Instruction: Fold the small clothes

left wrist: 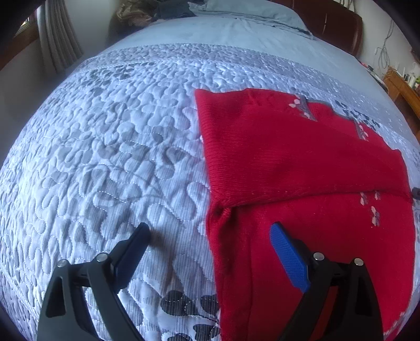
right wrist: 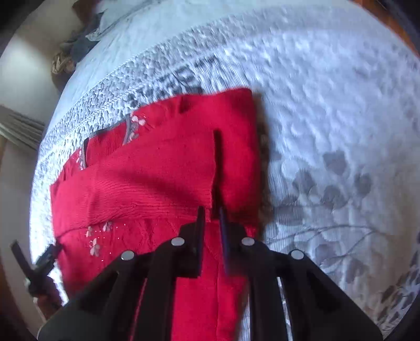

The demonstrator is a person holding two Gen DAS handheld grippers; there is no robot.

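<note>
A red knit sweater (left wrist: pixel 302 162) with small pink flower trim lies partly folded on the quilted bedspread. My left gripper (left wrist: pixel 210 230) is open over its lower left edge: the blue pad (left wrist: pixel 288 257) is above the red cloth, the other finger (left wrist: pixel 134 249) above the quilt. In the right wrist view the sweater (right wrist: pixel 147 181) fills the middle. My right gripper (right wrist: pixel 212 212) has its jaws nearly together around a fold of the red cloth, at the edge of a folded-over flap.
The pale blue quilt (left wrist: pixel 105 157) with grey leaf print covers the bed. A pillow and piled clothes (left wrist: pixel 162 10) lie at the head end. A brown headboard (left wrist: pixel 338 28) and a wooden side table (left wrist: pixel 401 86) stand far right.
</note>
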